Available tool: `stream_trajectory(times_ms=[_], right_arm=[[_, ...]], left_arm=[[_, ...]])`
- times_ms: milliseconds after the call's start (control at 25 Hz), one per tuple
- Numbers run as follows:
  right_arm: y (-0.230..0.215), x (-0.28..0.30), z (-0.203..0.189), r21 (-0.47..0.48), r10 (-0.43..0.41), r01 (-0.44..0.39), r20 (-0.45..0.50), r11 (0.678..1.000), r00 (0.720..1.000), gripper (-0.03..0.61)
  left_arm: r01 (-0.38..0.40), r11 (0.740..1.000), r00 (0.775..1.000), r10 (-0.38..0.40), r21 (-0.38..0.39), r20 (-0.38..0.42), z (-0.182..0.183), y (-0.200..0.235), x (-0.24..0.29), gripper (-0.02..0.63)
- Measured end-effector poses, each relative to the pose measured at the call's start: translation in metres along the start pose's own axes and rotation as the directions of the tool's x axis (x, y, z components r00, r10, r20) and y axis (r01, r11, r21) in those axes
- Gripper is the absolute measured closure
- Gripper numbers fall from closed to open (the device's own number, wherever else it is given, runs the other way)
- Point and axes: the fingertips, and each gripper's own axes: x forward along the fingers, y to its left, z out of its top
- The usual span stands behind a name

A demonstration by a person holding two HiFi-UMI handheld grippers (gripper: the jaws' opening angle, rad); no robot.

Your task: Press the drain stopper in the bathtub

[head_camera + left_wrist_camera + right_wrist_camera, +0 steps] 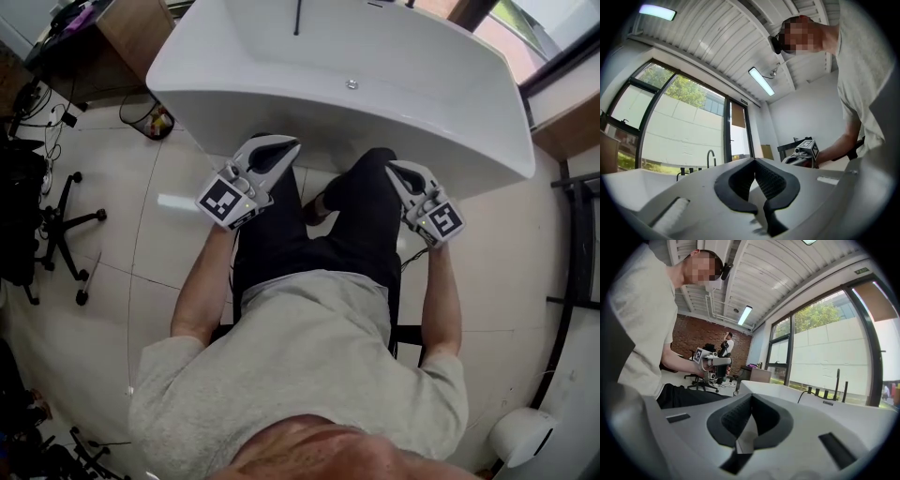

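**Grippers outside tub, stopper press not started**

We sit facing the bathtub, both tools low over the knees, on the near side of its rim. Left gripper: jaws together at the tips, nothing between them. Right gripper: same, tips meeting, empty. Each gripper view confirms it, with only the tub edge and window beyond the jaws.

Drain stopper: we take it to be the small round metal fitting on the white inner surface. It sits sideways between the two tools and well beyond both. It's too small to tell whether it's up or down.

How we'd run the press:
- Use one tool only. The right one looks slightly better lined up, but either should reach. Keep the other clear of the rim.
- Leave the jaws closed. Joined tips make one blunt pusher, while parted jaws could straddle the stopper and slip.
- Clear the near rim first, then come down into the basin.
- Land on the middle of the stopper and push along its axis. Off-centre contact on a slick round top likely skids.
- Push steadily, release, then check whether its height changed.

Risk: glossy surface and hard tips, so we go slow on contact.
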Motion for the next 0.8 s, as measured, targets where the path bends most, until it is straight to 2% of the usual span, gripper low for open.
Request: stream_trajectory(times_ms=[240, 480, 560, 680, 800], right_arm=[[-0.016, -0.019, -0.006, -0.01, 0.079, -0.078, 0.036, 0.997, 0.996, 0.578], [-0.049, -0.052, 0.004, 0.068, 0.051, -0.057, 0.094, 0.996, 0.994, 0.578], [-0.074, -0.063, 0.017, 0.067, 0.041, -0.048, 0.103, 0.997, 0.994, 0.578], [-0.13, -0.067, 0.04, 0.008, 0.037, -0.037, 0.065, 0.999, 0.997, 0.578], [-0.182, -0.049, 0.068, -0.082, 0.066, -0.067, -0.011, 0.994, 0.998, 0.578]], left_arm=[[-0.101, 0.995, 0.995, 0.101, 0.01, -0.015, -0.001, -0.02, 0.013, 0.607], [-0.192, 0.981, 0.981, 0.191, -0.015, -0.035, -0.001, -0.029, 0.015, 0.607], [-0.226, 0.974, 0.974, 0.225, -0.023, -0.035, 0.001, -0.024, 0.02, 0.607], [-0.268, 0.963, 0.963, 0.268, -0.009, -0.041, 0.006, -0.006, 0.04, 0.607], [-0.254, 0.967, 0.965, 0.256, 0.029, -0.051, 0.013, 0.009, 0.07, 0.607]])
